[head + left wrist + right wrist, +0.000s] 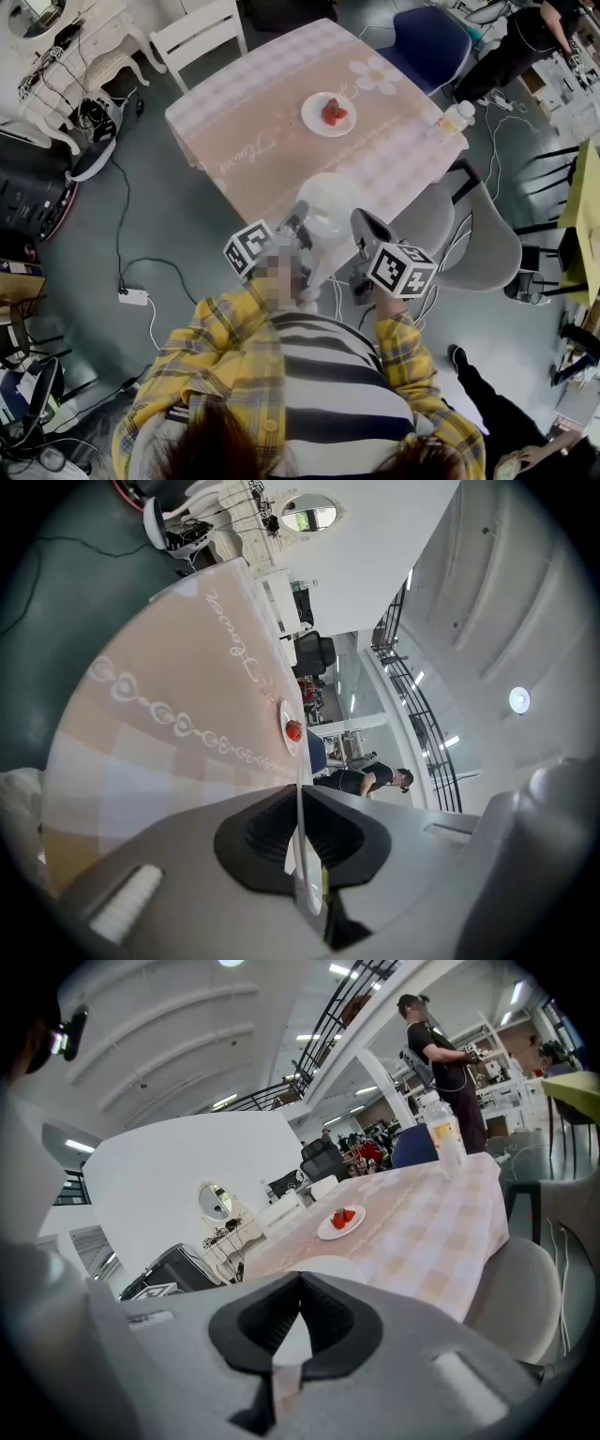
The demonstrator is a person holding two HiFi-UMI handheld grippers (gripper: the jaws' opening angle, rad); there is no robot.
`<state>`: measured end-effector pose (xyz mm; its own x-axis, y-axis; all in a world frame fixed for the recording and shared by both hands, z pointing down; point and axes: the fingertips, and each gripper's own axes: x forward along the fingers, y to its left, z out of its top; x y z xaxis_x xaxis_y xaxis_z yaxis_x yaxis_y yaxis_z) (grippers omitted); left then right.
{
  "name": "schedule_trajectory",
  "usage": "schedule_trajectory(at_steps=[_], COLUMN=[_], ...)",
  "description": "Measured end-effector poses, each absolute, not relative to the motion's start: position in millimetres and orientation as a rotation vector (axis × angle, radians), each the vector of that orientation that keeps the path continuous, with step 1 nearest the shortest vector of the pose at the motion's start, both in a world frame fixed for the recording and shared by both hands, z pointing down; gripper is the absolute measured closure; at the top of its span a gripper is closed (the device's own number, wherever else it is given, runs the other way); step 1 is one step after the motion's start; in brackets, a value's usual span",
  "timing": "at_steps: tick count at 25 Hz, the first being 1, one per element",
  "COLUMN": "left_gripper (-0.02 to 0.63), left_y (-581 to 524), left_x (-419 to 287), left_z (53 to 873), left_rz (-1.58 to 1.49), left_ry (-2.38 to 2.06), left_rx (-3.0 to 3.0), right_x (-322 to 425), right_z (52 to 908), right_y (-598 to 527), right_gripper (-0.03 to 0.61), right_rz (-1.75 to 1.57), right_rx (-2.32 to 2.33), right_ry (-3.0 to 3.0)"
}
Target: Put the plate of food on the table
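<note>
1. Between the closed jaws of the left gripper [300, 834], one rim of the white plate [328, 204] is clamped; the opposite rim is pinched by the right gripper [298, 1324].
2. The plate is held over the desk's [253, 131] near edge, not yet set down.
3. The carrying step is judged in hand; an even lowering onto bare cloth, clear of the strawberry plate [328, 114], is called for.

Held close together at the frame's lower centre, the left gripper [298, 225] and right gripper [364, 228] each pinch the rim of the plate [328, 199].
</note>
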<state>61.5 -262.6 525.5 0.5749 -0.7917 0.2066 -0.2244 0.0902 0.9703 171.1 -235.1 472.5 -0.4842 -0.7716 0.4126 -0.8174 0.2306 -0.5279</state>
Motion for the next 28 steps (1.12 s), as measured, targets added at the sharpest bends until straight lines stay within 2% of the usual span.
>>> schedule_trajectory(at_steps=[28], left_gripper=[0.604], left_y=[-371.7], left_x=[71.4], left_z=[557.6], left_rz=[-0.331], left_ry=[-0.886], left_rx=[1.430], right_x=[171.9], right_z=[498.5], right_y=[-338.0], right_gripper=[0.580], right_rz=[1.208], right_rx=[1.646], right_ry=[-2.284])
